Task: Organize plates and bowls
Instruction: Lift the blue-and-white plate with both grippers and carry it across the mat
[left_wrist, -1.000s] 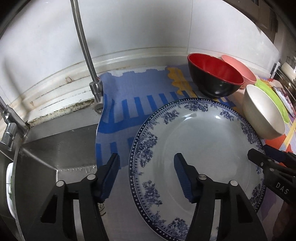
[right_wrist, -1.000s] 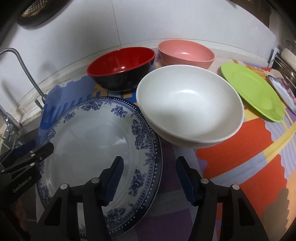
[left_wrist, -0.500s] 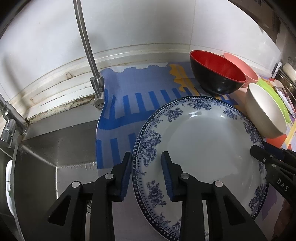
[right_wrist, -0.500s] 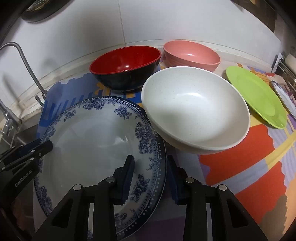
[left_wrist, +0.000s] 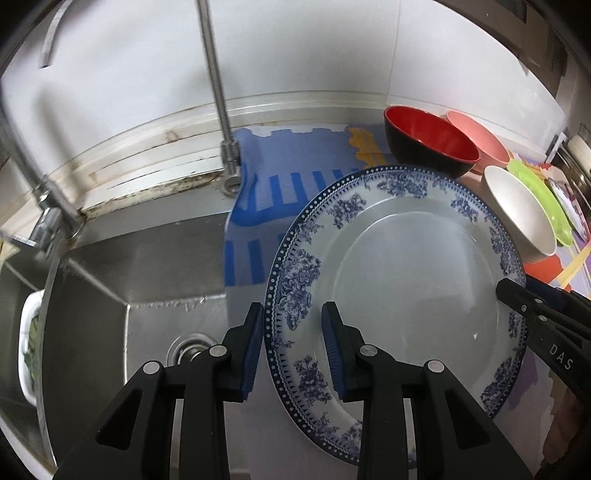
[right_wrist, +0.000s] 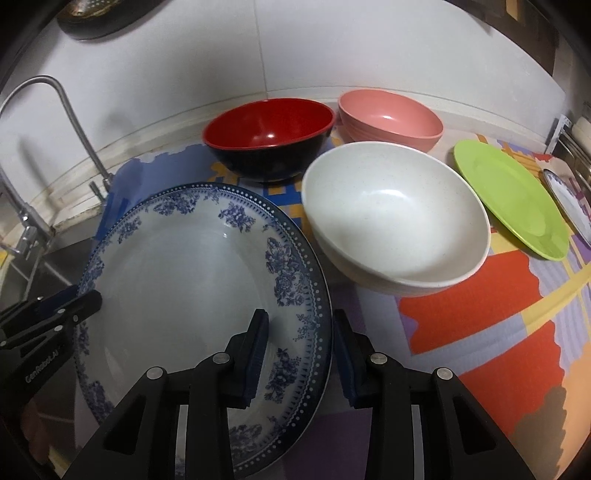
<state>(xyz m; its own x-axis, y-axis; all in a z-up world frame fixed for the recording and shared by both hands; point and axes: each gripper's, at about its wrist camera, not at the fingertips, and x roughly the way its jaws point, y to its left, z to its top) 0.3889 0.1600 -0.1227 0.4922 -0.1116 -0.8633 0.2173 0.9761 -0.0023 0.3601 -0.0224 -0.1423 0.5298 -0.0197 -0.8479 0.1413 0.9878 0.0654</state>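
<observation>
A large white plate with a blue flower rim is held between both grippers and lifted off the counter. My left gripper is shut on its left rim, above the sink edge. My right gripper is shut on its right rim. Behind it stand a red-and-black bowl, a pink bowl and a white bowl. A green plate lies to the right, with a small blue-patterned plate beyond it.
A steel sink with a drain lies at the left, a tap pipe behind it. A white dish sits at the sink's left edge. A colourful mat covers the counter. A tiled wall stands behind.
Both grippers closed from open onto the opposite rims of the blue-patterned plate. The plate has risen off the mat and tilted, and both views have pulled back.
</observation>
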